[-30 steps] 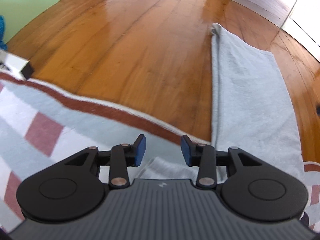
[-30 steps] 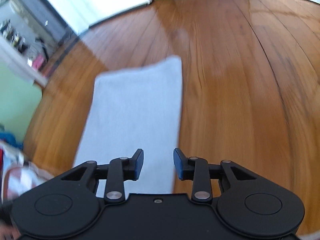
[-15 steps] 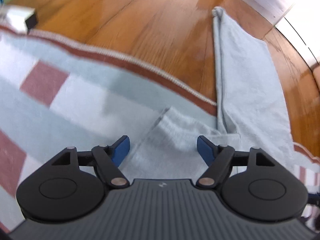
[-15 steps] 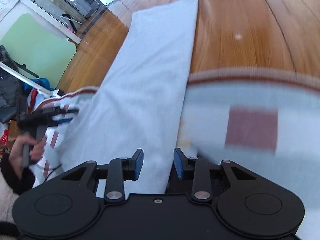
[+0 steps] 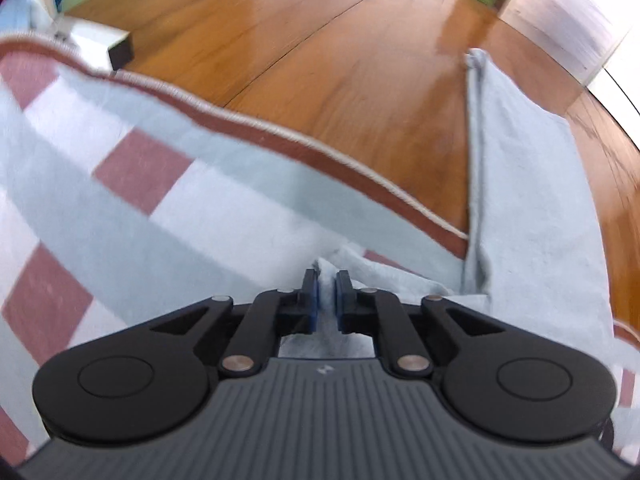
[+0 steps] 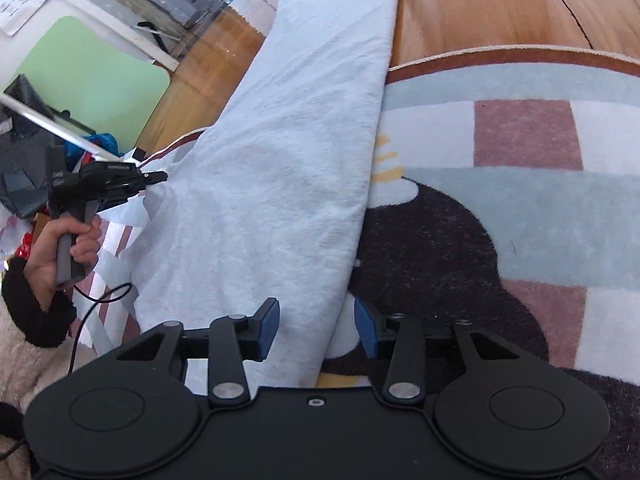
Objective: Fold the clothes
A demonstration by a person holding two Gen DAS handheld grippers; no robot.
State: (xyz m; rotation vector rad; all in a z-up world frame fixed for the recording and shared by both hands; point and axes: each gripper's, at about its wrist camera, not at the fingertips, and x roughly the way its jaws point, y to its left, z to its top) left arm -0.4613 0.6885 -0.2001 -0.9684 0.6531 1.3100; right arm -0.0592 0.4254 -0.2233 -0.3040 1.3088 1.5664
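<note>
The garment point(image 6: 288, 168) lies lengthwise across rug point(image 6: 520, 200) and floor point(image 5: 320, 60). A corner is being pinched by the closing left hand-held gripper point(image 5: 326, 294); the right hand-held gripper point(image 6: 316, 326), opening, straddles the near edge. Both corners should be gripped firmly before lifting.

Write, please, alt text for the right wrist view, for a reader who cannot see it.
The right gripper, its jaws opening, hangs over the near edge of a pale grey garment lying across a patterned rug and wooden floor. At left, a hand holds the left gripper at the garment's other side.
</note>
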